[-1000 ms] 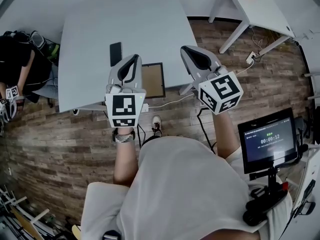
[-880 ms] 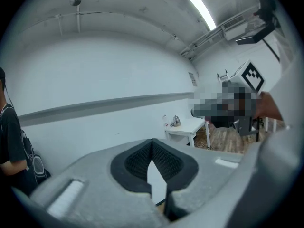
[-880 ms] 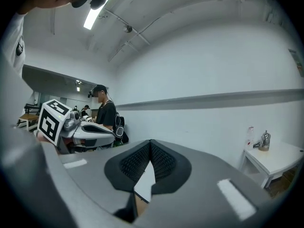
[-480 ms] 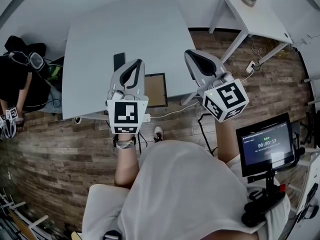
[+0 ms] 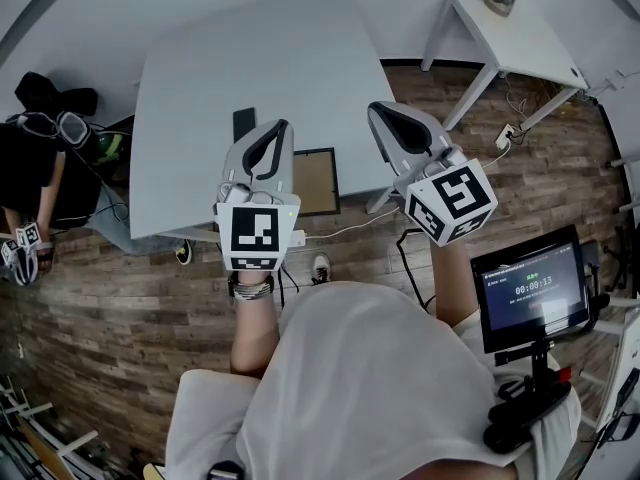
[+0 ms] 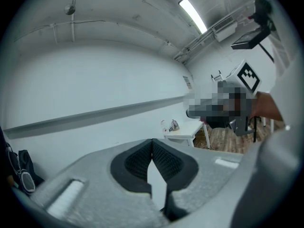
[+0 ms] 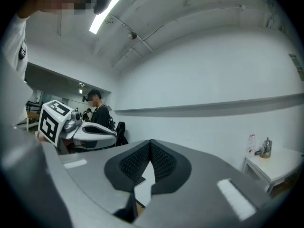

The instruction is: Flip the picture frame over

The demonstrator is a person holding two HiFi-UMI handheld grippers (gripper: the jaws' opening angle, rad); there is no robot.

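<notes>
Two grippers, one frame, two tables. I hold my left gripper and right gripper raised side by side above the near edge of the large pale grey table, each carrying one cube with square markers. In the left gripper view its two ribbed black pads meet at the tips with nothing between them; the right gripper's two pads are likewise pressed together and hold nothing. The single dark-rimmed rectangular picture frame with a tan panel lies flat on the table near its front edge, seen between the two grippers, its left side hidden behind the left one and neither touching it. One slim black rectangular device lies just beyond it. A second, smaller white table stands well apart at upper right; one dark screen on a stand sits beside me at lower right.
</notes>
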